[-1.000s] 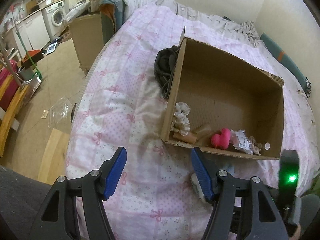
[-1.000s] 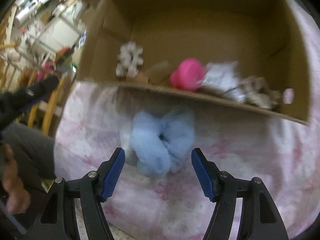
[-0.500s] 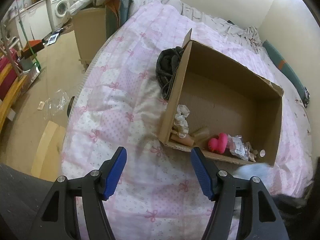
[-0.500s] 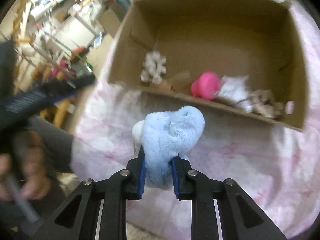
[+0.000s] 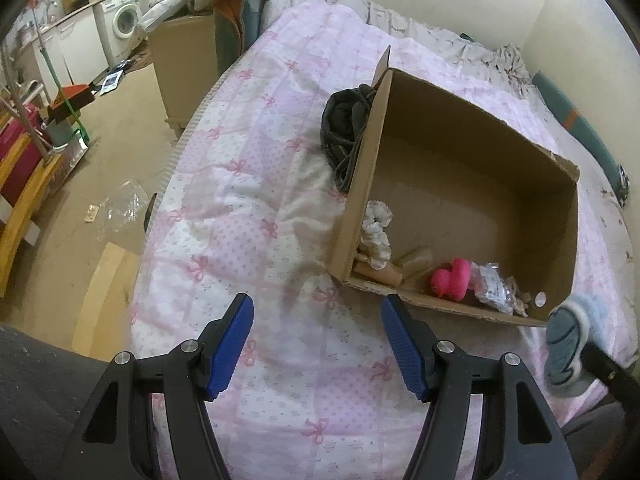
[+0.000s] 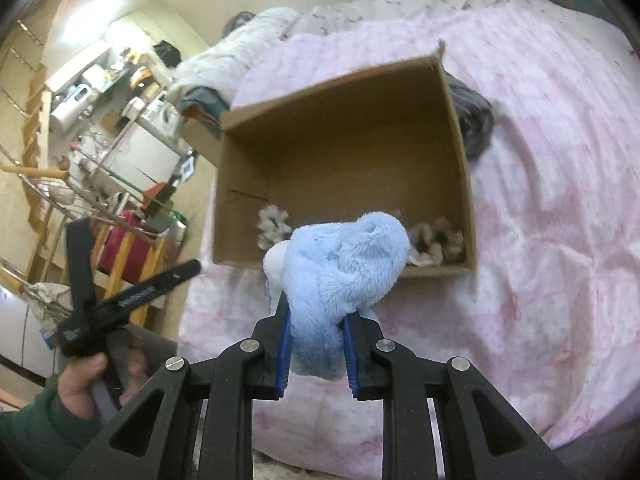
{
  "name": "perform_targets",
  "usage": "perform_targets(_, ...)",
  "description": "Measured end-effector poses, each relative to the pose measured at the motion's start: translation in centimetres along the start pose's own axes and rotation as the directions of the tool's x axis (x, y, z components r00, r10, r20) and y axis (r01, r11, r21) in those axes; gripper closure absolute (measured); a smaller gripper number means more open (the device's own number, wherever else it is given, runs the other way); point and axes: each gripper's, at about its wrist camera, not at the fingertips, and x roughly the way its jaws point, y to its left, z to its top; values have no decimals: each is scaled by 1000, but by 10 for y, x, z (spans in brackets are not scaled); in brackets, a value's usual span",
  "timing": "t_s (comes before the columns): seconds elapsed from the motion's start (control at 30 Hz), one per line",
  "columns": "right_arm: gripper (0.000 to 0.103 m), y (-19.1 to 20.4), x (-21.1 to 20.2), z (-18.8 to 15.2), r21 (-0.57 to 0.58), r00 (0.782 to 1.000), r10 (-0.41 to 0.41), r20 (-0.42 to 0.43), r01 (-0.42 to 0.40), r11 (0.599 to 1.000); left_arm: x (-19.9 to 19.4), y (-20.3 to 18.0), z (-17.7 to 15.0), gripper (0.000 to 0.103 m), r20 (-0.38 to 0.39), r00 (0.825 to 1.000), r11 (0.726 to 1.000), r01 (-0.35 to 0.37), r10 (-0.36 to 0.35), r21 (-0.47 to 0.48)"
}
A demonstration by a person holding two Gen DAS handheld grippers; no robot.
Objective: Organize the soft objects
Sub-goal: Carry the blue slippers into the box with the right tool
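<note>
My right gripper [image 6: 314, 344] is shut on a fluffy light-blue plush toy [image 6: 344, 268] and holds it in the air in front of the near wall of an open cardboard box [image 6: 344, 128]. The toy also shows at the right edge of the left wrist view [image 5: 572, 344]. The box [image 5: 560, 248] lies on the pink bed and holds a white scrunchie [image 5: 376, 232], a pink toy [image 5: 450, 280] and other small items along its near side. My left gripper [image 5: 316, 344] is open and empty above the bedspread, left of the box's near corner.
A dark cloth bundle [image 5: 344, 128] lies against the box's far-left outside. The pink quilt [image 5: 240, 208] ends at the bed edge on the left, with floor, a plastic bag [image 5: 120, 208] and a wooden cabinet [image 5: 184, 68] beyond.
My right gripper closed on the blue plush toy and lifted it off the bed, up toward the box. My left gripper drew back a little and stayed open.
</note>
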Motion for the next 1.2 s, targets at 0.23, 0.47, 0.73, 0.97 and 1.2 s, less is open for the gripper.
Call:
perform_targets(0.23, 79, 8, 0, 4, -26, 1000, 9, 22, -9, 1000, -1, -7, -2, 40, 16, 1000, 999, -6, 6, 36)
perform_targets(0.47, 79, 1, -15, 27, 4, 994, -17, 109, 16, 1000, -1, -16, -1, 40, 23, 1000, 998, -3, 2, 66)
perform_targets(0.73, 79, -32, 15, 61, 56, 992, -88, 87, 84, 995, -5, -21, -1, 39, 43, 999, 996, 10, -14, 92)
perform_targets(0.97, 78, -45, 47, 53, 94, 993, -120, -6, 120, 988, -7, -44, -5, 39, 50, 996, 982, 71, -81, 176)
perform_targets(1.2, 72, -40, 50, 50, 62, 990, -143, -3, 143, 988, -14, -69, -14, 39, 79, 990, 957, 90, -116, 277)
